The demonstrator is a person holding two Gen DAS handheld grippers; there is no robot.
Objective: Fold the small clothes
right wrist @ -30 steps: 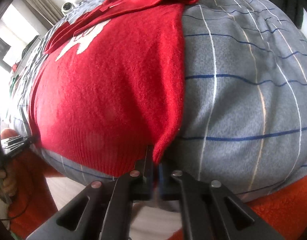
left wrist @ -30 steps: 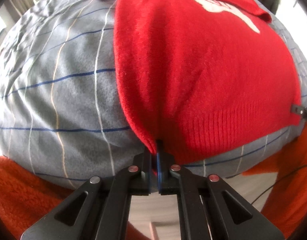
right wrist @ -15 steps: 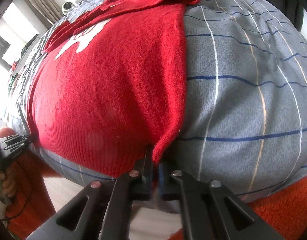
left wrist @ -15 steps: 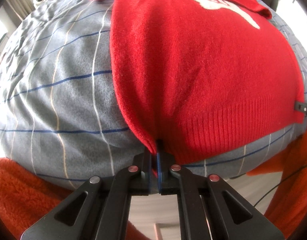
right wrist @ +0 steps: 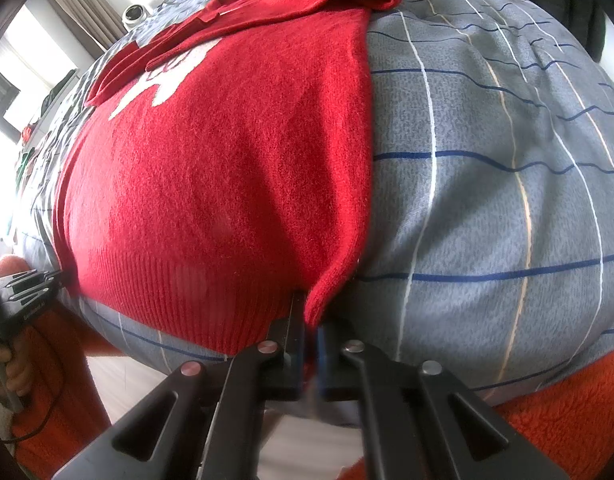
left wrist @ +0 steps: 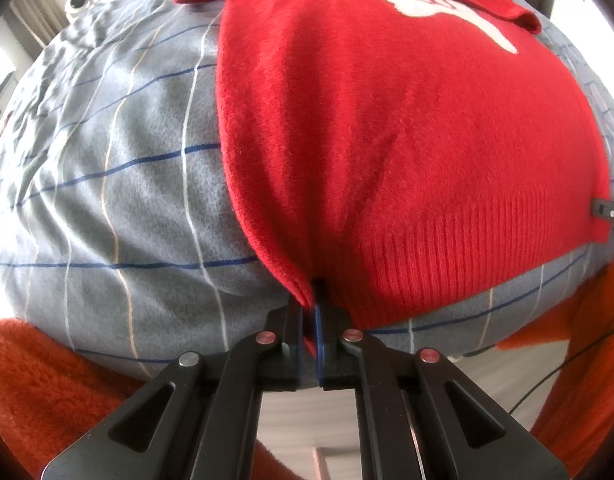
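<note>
A small red knit sweater [left wrist: 407, 128] with a white print lies flat on a grey checked bedsheet [left wrist: 119, 168], sleeves folded across its top. My left gripper [left wrist: 310, 312] is shut on the sweater's near left hem corner. In the right wrist view my right gripper [right wrist: 311, 328] is shut on the near right hem corner of the sweater [right wrist: 227, 184]. The left gripper also shows at the left edge of the right wrist view [right wrist: 31, 284], and the right gripper's tip at the right edge of the left wrist view [left wrist: 607, 210].
The bed's near edge runs just ahead of both grippers, with an orange fluffy blanket [left wrist: 47, 380] and pale floor below it. A small white round device [right wrist: 135, 14] sits at the far side of the sheet [right wrist: 507, 168]. Dark clutter stands beyond the bed.
Both grippers stay shut on the hem corners. The view has shifted slightly toward the sweater and the hem has lifted a little off the sheet.
</note>
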